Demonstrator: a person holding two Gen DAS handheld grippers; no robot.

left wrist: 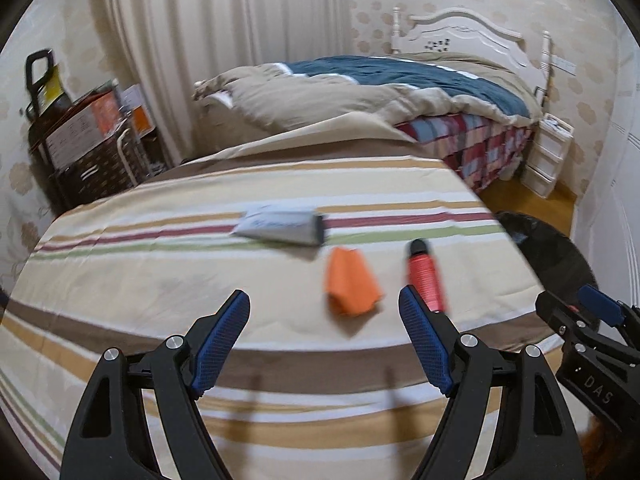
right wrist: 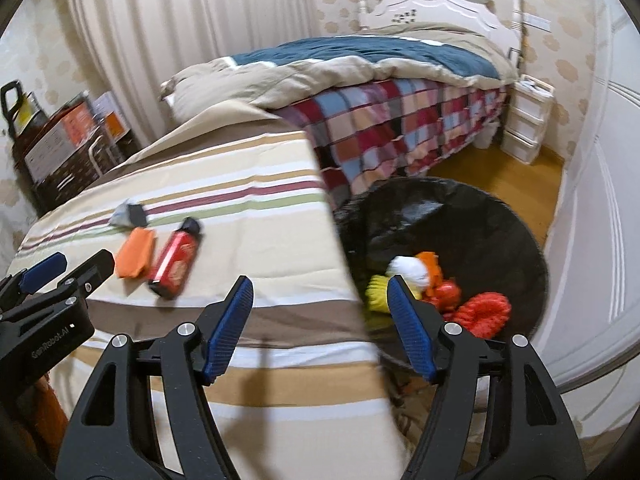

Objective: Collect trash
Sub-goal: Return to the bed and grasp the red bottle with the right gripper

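1. Striped cloth (left wrist: pixel 160 264) covers the surface, with a bed (left wrist: pixel 400 80) behind it.
2. Left gripper (left wrist: pixel 324 312) spread apart, holding nothing; orange packet (left wrist: pixel 350 286) at its 12 o'clock, red bottle (left wrist: pixel 426 276) at 1, grey tube (left wrist: pixel 280 226) at 11.
3. Right gripper (right wrist: pixel 320 296) spread apart, holding nothing; black bin (right wrist: pixel 480 216) at 2 o'clock holds trash.

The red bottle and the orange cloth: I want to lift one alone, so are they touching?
Cannot tell. In the left wrist view, striped sheet shows between red bottle and orange cloth; in the right wrist view their edges meet, and both are blurred.
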